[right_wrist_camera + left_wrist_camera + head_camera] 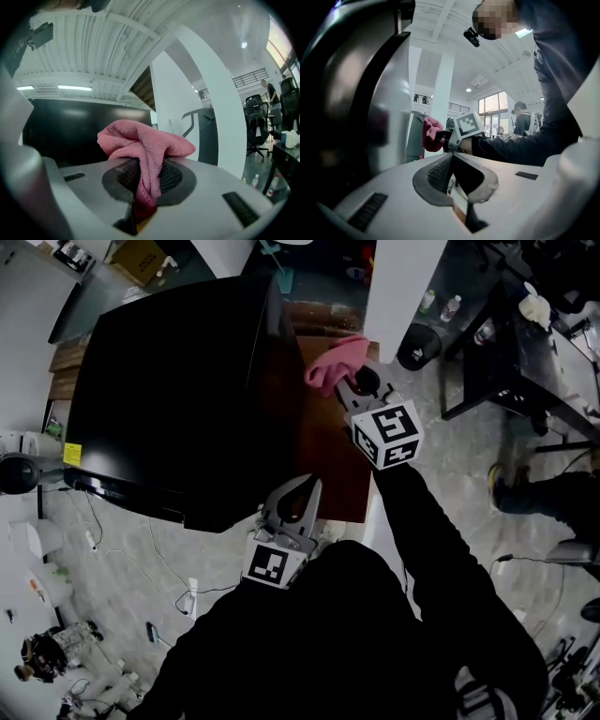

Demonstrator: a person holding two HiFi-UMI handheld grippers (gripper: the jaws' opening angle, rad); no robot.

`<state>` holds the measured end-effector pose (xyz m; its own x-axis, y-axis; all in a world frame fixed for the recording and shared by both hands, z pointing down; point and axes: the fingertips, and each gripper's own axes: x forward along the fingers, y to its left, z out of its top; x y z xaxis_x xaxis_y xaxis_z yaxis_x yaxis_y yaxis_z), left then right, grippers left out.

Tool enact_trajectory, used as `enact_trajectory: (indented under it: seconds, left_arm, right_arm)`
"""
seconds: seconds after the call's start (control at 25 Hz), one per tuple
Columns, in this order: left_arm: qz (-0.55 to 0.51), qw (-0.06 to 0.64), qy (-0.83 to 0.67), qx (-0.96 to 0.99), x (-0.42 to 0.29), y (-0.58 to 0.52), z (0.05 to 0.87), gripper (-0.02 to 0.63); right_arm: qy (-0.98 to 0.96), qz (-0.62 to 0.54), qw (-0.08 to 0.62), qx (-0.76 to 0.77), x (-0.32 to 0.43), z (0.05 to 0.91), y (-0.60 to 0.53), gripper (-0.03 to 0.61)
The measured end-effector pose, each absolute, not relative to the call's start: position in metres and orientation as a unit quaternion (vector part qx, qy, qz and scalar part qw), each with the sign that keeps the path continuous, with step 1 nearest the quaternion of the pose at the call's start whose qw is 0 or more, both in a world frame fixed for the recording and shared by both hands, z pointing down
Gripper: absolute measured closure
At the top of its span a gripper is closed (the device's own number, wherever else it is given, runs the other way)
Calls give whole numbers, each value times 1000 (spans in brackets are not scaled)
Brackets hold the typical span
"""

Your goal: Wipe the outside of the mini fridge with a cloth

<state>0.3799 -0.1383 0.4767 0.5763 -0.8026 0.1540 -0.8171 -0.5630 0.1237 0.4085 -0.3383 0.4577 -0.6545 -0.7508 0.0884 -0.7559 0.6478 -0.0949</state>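
Pinching bunched pink cloth (140, 140), right hand-held gripper (146, 180) beside glossy black mini fridge (178, 381); left hand-held gripper (452, 157) closed.

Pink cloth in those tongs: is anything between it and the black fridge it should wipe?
Nothing visible. The pink terry cloth, clamped in the right tongs, hangs beside the glossy black mini fridge with no object between; contact can't be confirmed.
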Motion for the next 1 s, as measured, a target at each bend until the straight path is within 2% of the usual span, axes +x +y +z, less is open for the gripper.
enact_trajectory:
  seconds: [0.28,0.56,1.0]
  left_arm:
    - [79,110,-420,897,362,-86,529,609]
    - [102,128,-426,890,338,-56,562,609]
    - [142,129,-449,873,307,-41,593,607]
  right_arm:
    - [-908,122,81,392,407,548,-239,523]
    - [-918,174,147,326,364,628,-159,522]
    - [-918,201,184,288,307,682,-126,523]
